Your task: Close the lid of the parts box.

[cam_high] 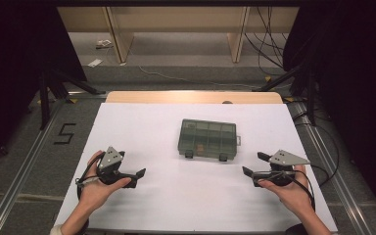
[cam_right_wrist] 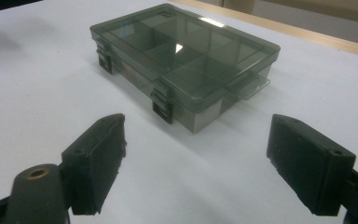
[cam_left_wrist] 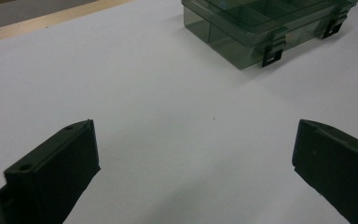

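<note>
Here both tongs rest low on the table point(cam_high: 142, 205), each spread wide with nothing between its jaws: the left tongs point(cam_high: 136, 177) and the right tongs point(cam_high: 252, 164) sit well apart, and the smoky compartment box point(cam_high: 208, 139) lies ahead of and between them, lid shut and both black latches point(cam_right_wrist: 162, 103) facing back toward the hands. From the right tongs the box is near and slightly to the left; from the left tongs point(cam_left_wrist: 193, 154) it lies farther ahead and off to the right point(cam_left_wrist: 261, 32). The step in hand looks like the approach to the box, probably to undo its latches. To do it well, I would bring one of the tongs in to steady the box by a short side, so it cannot slide on the smooth white sheet, and send the other low and square at one latch, hooking a jaw tip under its lower edge. Working one latch at a time, with small levering moves, should keep the box from tipping
</note>
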`<state>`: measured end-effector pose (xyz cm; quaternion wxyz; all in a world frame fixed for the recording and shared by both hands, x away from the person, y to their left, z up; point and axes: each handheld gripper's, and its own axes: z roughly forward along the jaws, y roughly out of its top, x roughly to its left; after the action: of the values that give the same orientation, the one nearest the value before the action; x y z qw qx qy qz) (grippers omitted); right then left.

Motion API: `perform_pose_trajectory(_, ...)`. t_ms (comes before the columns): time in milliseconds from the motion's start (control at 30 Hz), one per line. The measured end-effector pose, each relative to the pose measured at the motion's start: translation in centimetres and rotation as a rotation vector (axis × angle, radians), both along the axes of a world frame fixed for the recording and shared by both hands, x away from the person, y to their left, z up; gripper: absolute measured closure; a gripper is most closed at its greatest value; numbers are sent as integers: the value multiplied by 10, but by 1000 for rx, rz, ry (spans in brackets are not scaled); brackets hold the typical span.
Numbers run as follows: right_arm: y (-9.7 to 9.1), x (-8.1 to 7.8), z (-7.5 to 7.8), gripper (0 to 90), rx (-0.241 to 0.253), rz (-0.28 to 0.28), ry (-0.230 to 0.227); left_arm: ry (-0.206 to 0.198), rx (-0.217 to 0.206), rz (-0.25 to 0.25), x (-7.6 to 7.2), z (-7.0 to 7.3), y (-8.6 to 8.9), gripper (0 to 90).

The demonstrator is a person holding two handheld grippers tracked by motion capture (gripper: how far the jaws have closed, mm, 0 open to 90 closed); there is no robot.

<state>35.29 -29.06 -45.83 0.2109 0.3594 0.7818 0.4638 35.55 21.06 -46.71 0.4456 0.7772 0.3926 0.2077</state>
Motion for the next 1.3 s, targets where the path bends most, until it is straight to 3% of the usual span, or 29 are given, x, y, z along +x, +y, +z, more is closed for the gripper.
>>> perform_pose_trajectory(1300, -23, -15, -1, 197, 4, -31, 13, 18, 11, 18, -6, -6, 12, 0)
